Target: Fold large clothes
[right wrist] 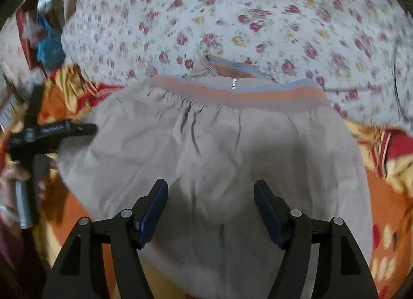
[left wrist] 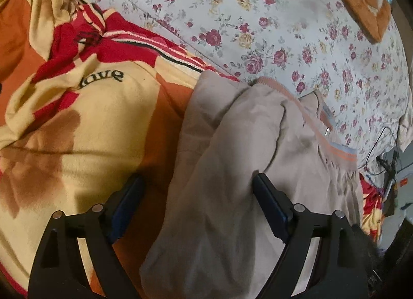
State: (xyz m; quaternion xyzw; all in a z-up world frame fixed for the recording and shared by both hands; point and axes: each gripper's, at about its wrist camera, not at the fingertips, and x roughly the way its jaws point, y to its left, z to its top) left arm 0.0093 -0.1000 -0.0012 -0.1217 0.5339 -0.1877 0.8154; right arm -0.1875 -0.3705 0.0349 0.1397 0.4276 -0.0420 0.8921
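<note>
The beige fabric jacket with an orange-striped ribbed hem [right wrist: 211,149] lies centre frame on a red, orange and cream fleece blanket [left wrist: 85,118]. The left gripper [left wrist: 197,182] and the right gripper [right wrist: 210,188] stand wide above it, gripping nothing.

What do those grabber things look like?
Both are alike. The left gripper and right gripper each have two black plastic arms shaped like open triangles, with round silver pins at the joints. The fingers carry flat dark blue pads. No cables or sleeves show.
</note>
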